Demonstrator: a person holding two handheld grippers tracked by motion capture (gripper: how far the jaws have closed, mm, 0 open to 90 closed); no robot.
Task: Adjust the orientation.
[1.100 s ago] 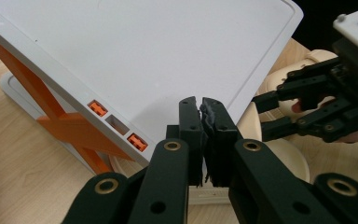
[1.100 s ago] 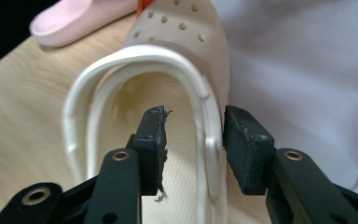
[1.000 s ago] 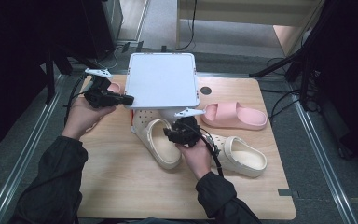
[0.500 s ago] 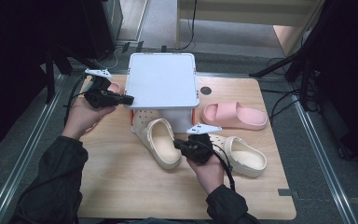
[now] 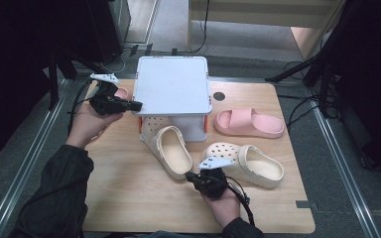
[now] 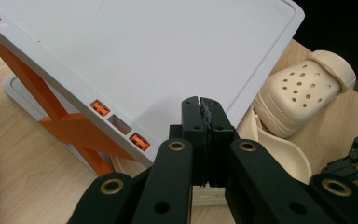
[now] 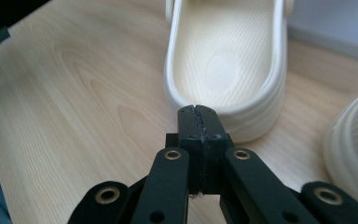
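Two cream clogs lie on the wooden table in front of a white rack (image 5: 172, 89) with orange legs. The left clog (image 5: 168, 151) has its toe under the rack; the right clog (image 5: 250, 166) lies beside it. My right gripper (image 5: 188, 176) is shut and empty, having just closed, its tips (image 7: 198, 112) just short of the left clog's heel (image 7: 228, 70). My left gripper (image 5: 136, 105) is also shut and empty, held at the rack's left edge, its tips (image 6: 204, 105) over the white top (image 6: 135, 51). A pink slide (image 5: 250, 123) lies at the right.
Another pink shoe (image 5: 122, 92) peeks out behind the left hand. A dark round hole (image 5: 219, 95) sits in the table by the rack's right corner. Bare wood (image 5: 124, 198) lies along the near side. Metal rails run along both sides of the table.
The right hand has drawn back toward the near edge, from between the clogs to the left clog's heel, and its jaws have gone shut. The left hand has stayed put.
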